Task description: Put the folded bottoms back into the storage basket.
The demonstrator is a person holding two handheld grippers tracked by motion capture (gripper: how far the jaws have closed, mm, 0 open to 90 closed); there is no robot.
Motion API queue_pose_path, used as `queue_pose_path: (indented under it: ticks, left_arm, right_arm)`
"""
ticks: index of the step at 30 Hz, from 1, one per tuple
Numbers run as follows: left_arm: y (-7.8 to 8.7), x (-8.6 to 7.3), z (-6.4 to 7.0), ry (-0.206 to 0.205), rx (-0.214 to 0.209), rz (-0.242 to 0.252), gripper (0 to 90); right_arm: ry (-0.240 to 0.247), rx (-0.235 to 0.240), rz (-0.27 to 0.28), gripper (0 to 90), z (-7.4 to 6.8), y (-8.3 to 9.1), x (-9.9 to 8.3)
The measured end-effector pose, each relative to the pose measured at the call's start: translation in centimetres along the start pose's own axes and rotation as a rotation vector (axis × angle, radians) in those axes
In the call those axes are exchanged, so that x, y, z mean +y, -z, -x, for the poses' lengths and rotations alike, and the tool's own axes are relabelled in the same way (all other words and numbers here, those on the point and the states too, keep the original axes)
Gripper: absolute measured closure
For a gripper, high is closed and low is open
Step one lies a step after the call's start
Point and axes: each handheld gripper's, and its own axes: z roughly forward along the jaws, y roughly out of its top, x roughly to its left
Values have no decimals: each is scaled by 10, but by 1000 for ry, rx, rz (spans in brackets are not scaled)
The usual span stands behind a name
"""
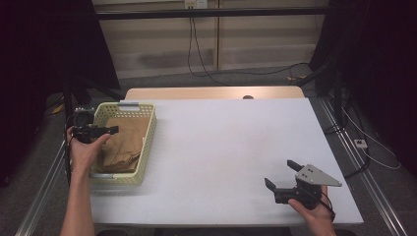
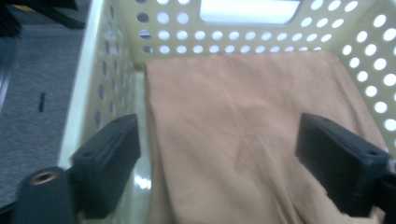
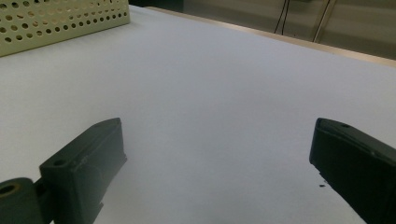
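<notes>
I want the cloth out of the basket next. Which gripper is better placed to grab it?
Likely the left gripper: it hangs open over the basket, jaws either side of the tan cloth. The right gripper, also open, sits far across the table.

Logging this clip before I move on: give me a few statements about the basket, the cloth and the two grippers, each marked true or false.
1. A tan cloth lies inside the cream basket. True.
2. The left gripper is clamped on the cloth. False: its jaws stand apart above the cloth.
3. The right gripper is open over the bare white table. True.
4. The basket sits at the table's right edge. False: it sits at the left edge.
5. The basket's walls are solid. False: they are perforated with round holes.
</notes>
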Motion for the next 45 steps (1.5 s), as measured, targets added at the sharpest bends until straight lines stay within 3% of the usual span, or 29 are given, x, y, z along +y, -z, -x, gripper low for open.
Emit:
queue_pose_path:
  ticks: [9,12,16,18,20,22,26,27,30,33,38,42,45]
  left_arm:
    - [18,4,-2,6,-35,110,43]
    - [25,2,-2,-23,-57,151,43]
    - [33,2,1,-44,-37,186,43]
    - [35,2,4,-30,-33,189,43]
    - [37,3,6,-45,-30,187,55]
    - [38,2,9,-64,5,172,58]
    - [39,3,11,-87,21,201,58]
    - [40,3,11,-91,17,209,58]
    - [41,4,13,-156,-21,212,58]
    - [43,4,13,-148,-21,227,58]
    - [45,3,12,-185,-14,251,57]
    - [47,2,8,-138,-46,244,53]
    - [47,1,10,-186,-34,218,53]
  right_arm:
    - [-1,-1,-3,33,0,0,0]
    - [-2,2,-3,34,1,0,0]
    - [-3,5,-3,34,0,0,0]
    - [-5,6,-3,34,1,0,-1]
    - [-8,4,-3,34,1,0,-1]
    - [-9,5,-3,34,2,0,-1]
    - [-13,7,-2,35,1,0,-1]
    - [-14,9,-2,34,2,0,-1]
    - [-14,10,-2,35,2,-1,-1]
    - [-16,9,-5,34,2,-2,-1]
    - [-19,5,-6,34,2,-2,-1]
    - [-12,-3,-7,34,2,-2,-1]
    - [-13,-10,-8,35,1,-2,-1]
